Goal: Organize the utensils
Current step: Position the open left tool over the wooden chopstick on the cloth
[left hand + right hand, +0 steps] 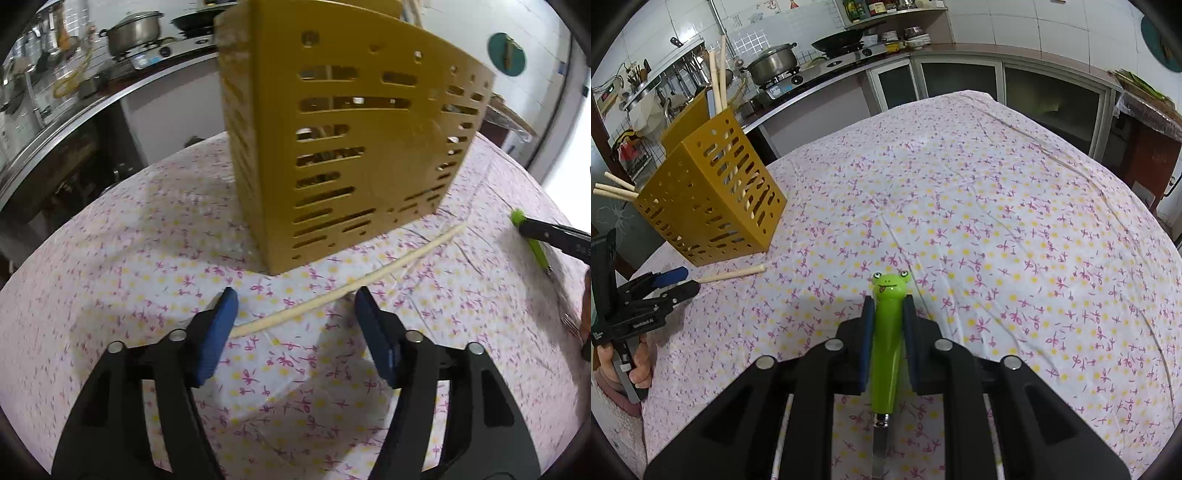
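A yellow slotted utensil holder (pixel 332 147) (pixel 713 206) stands on the flowered tablecloth, with several pale chopsticks (pixel 718 77) sticking out of it. One loose chopstick (pixel 347 290) (pixel 735 274) lies flat on the cloth just in front of the holder. My left gripper (pixel 295 295) (pixel 679 282) is open, its blue pads on either side of that chopstick without pressing on it. My right gripper (pixel 888 306) (pixel 554 236) is shut on the green frog-faced handle of a utensil (pixel 886 332) (pixel 537 251), whose metal end points back under the gripper. It is held over the cloth, right of the holder.
The table (pixel 1015 192) is covered by a white cloth with pink and yellow flowers. Behind it runs a kitchen counter with a steel pot (pixel 774 62) and a dark wok (pixel 838 38) on a stove. A hand (pixel 639 365) grips the left tool's handle.
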`<state>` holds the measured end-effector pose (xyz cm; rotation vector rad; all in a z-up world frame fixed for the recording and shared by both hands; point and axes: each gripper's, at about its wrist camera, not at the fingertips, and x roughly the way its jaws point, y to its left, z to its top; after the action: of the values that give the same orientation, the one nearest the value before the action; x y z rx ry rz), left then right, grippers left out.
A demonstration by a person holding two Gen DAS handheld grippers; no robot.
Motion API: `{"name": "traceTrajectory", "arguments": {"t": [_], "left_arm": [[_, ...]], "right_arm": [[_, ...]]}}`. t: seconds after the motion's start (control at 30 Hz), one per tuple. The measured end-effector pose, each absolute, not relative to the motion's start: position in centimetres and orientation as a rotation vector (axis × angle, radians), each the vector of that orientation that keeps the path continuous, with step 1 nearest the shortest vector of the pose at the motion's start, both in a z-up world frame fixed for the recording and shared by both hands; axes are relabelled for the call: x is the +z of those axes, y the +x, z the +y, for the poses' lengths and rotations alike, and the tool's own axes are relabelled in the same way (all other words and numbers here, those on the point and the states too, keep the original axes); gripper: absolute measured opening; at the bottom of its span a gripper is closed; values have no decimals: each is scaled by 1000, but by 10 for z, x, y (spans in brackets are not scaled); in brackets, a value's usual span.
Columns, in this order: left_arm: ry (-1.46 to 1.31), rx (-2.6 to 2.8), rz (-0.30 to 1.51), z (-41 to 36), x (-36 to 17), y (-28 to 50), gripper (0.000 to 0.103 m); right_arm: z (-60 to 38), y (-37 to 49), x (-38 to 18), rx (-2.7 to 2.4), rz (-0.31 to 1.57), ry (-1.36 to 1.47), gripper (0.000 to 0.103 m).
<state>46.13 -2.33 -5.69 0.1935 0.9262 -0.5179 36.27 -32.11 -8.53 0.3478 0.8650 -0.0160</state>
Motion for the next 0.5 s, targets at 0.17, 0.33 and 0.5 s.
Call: {"name": "traceTrajectory", "arguments": {"t": [0.17,0.33,0.5], "left_arm": [[241,-555,946,-24,-60,451,65],[303,-568,973,-31,-57,428,48],[393,-562,990,-41,-53,405,30]], "right_arm": [[-319,366,-85,-21,867,347,16],[-319,364,-85,-15,866,355,16],[-319,359,-82,-12,859,361,16]]}}
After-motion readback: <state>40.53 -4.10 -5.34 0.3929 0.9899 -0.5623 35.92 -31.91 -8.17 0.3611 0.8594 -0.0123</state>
